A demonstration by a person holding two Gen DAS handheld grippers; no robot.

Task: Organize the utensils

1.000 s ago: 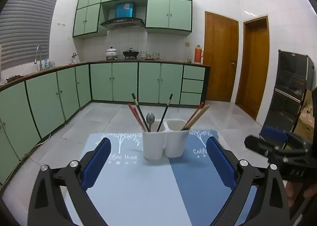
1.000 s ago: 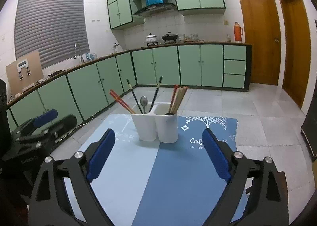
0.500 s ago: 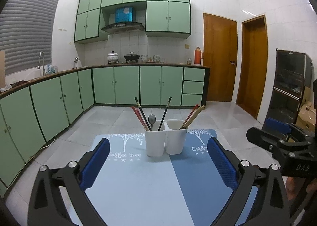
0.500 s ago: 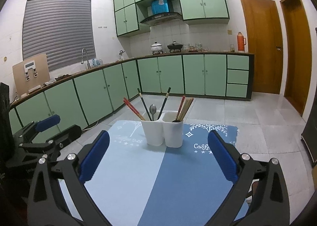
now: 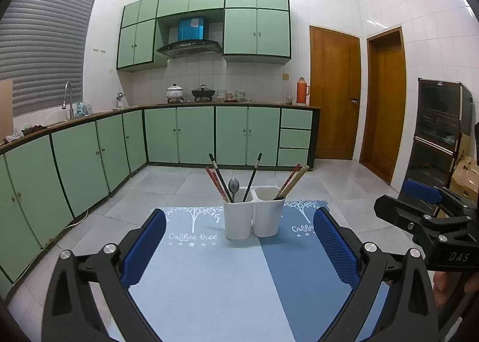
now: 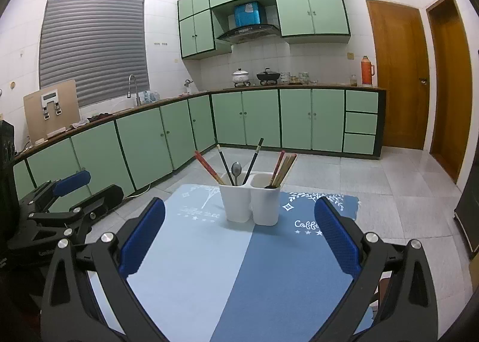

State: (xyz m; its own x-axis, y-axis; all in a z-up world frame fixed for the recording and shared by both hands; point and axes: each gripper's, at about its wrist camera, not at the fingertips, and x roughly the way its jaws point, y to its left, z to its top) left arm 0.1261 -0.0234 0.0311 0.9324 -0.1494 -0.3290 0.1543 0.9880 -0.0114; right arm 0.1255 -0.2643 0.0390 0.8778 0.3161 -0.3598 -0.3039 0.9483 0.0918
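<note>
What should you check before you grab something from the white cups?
1. Left gripper open and holding nothing: ok.
2. Right gripper open and holding nothing: ok.
3. White holder standing upright on the blue mat: ok.
4. Spoon and chopsticks sticking out of the left cup, handles reachable: ok.
5. Brown chopsticks leaning in the right cup, free to lift: ok.
6. What lies at the bottom of each cup: cannot tell, the walls hide it.

"Coffee tree" on the mat [image 5: 191, 267]; "DAS" on the right gripper [image 5: 425, 201].
</note>
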